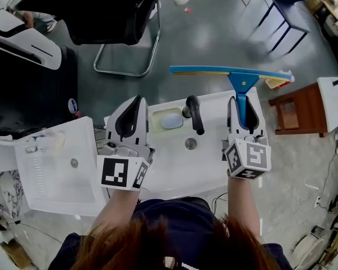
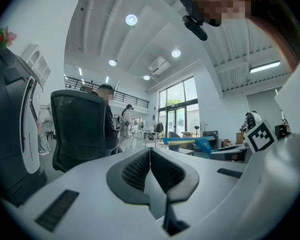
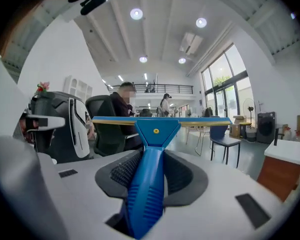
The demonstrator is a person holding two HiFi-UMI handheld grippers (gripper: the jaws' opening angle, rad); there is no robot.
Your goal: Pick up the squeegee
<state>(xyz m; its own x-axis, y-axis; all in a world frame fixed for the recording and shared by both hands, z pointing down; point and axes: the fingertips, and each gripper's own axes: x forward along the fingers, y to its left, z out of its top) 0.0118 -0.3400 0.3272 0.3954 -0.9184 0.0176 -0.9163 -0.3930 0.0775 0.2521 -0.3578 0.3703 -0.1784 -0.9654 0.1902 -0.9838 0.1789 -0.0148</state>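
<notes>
- Right hand-held gripper [image 1: 240, 102] is the one to watch. Its jaws are clamped on the squeegee [image 1: 241, 84], with both ribbed pads pressing the blue handle [image 3: 146, 194] from either side.
- You hold the squeegee up over the far right part of the white sink [image 1: 174, 173]. As far as the head view shows, no part of it rests on the sink.
- From the right hand-held gripper, the squeegee's head lies at 12 o'clock, straight beyond the fingertips. The handle's long axis runs 6 to 12, along the line the jaws point.
- The blade [image 1: 214, 70] sits crosswise to that. It runs 9 to 3 in the head view, out past the sink's far edge and over the floor.
- Your left hand-held gripper [image 1: 136, 100] is at 9 o'clock from the right one, well apart from the handle. Its jaws are together with nothing between them, so the right hand alone carries the tool.
- By my judgement the pick-up is as good as done. What remains is a firm hold, because the wide blade beyond the tips could lever the handle round in the pads if you swing it.
- The black tap [image 1: 194, 114] stands at 9 o'clock of the handle, between your two hand-held grippers. Mind the blade's left end near it should you lower.
</notes>
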